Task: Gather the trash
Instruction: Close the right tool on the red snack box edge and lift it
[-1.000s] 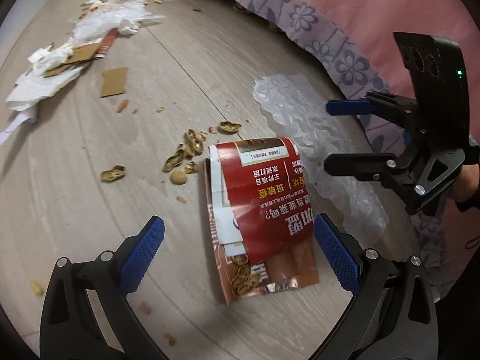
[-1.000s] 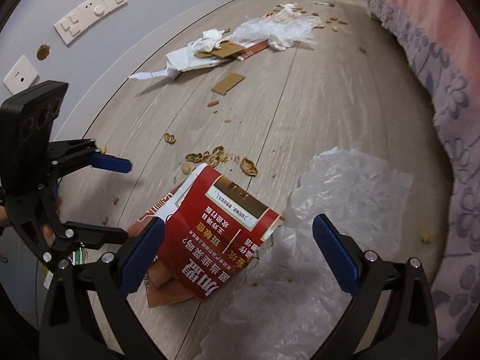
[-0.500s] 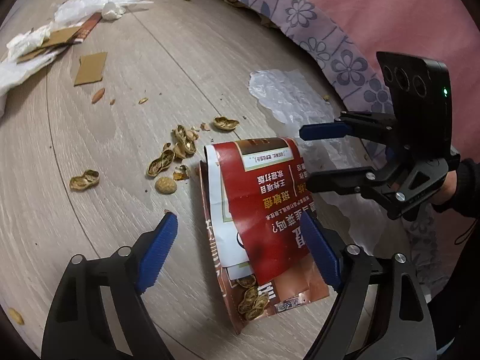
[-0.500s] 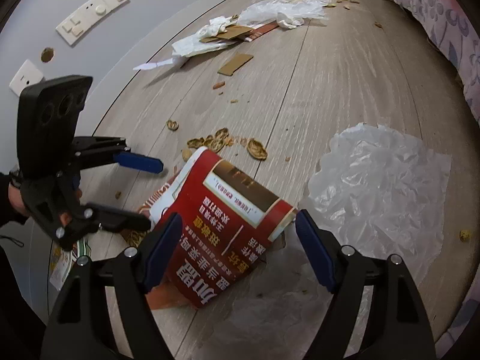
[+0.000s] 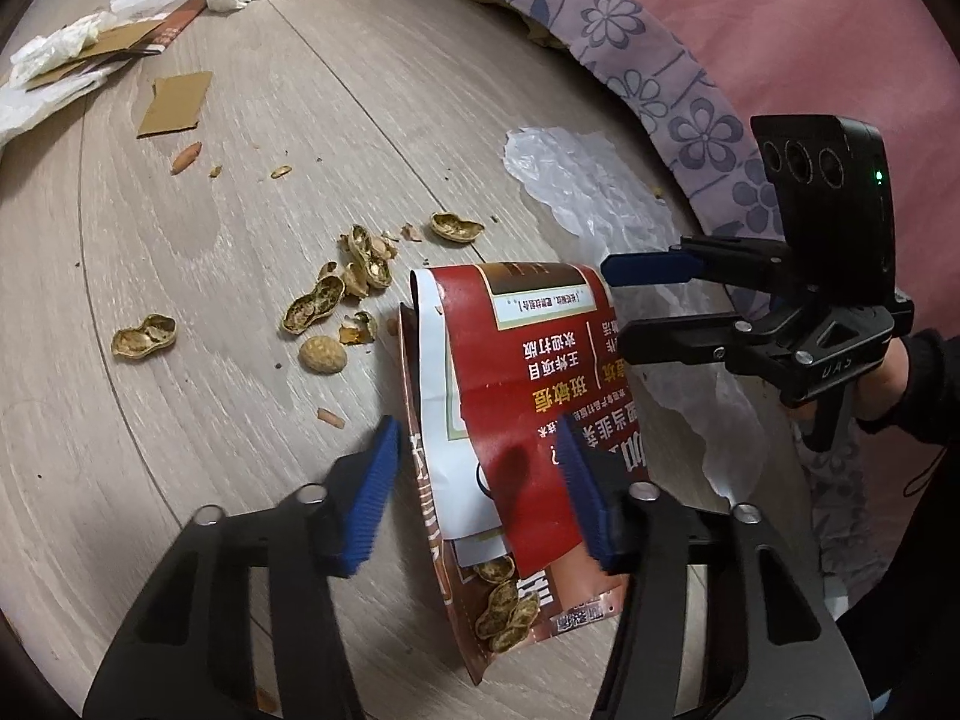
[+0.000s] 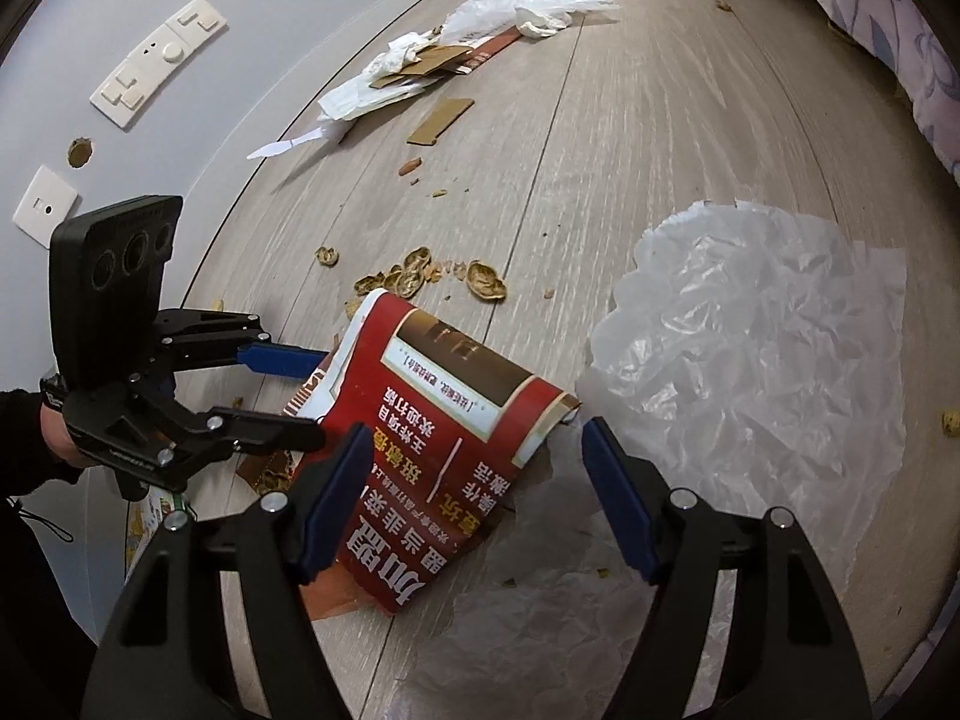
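A curled red printed sheet (image 5: 528,372) (image 6: 444,420) lies on the wood floor over a brown packet (image 5: 558,606) that holds peanut shells. My left gripper (image 5: 477,498) (image 6: 318,396) straddles the sheet's near end. Its jaws are closing, with the sheet between the blue pads, and no firm squeeze shows. My right gripper (image 6: 477,504) (image 5: 615,303) straddles the sheet's other side. Its jaws are closing too, and its right pad (image 6: 618,504) stands just clear of the paper's edge. Loose peanut shells (image 5: 336,300) (image 6: 420,279) lie beside the sheet.
A crumpled clear plastic sheet (image 6: 750,360) (image 5: 588,192) lies by the bed's floral skirt (image 5: 660,96). Farther off are a cardboard piece (image 5: 174,102) and a heap of white plastic and card (image 6: 480,30). A wall with sockets (image 6: 156,60) borders the floor.
Both grippers have sunk closer to the red sheet and their jaws have narrowed around it. The sheet itself lies where it was.
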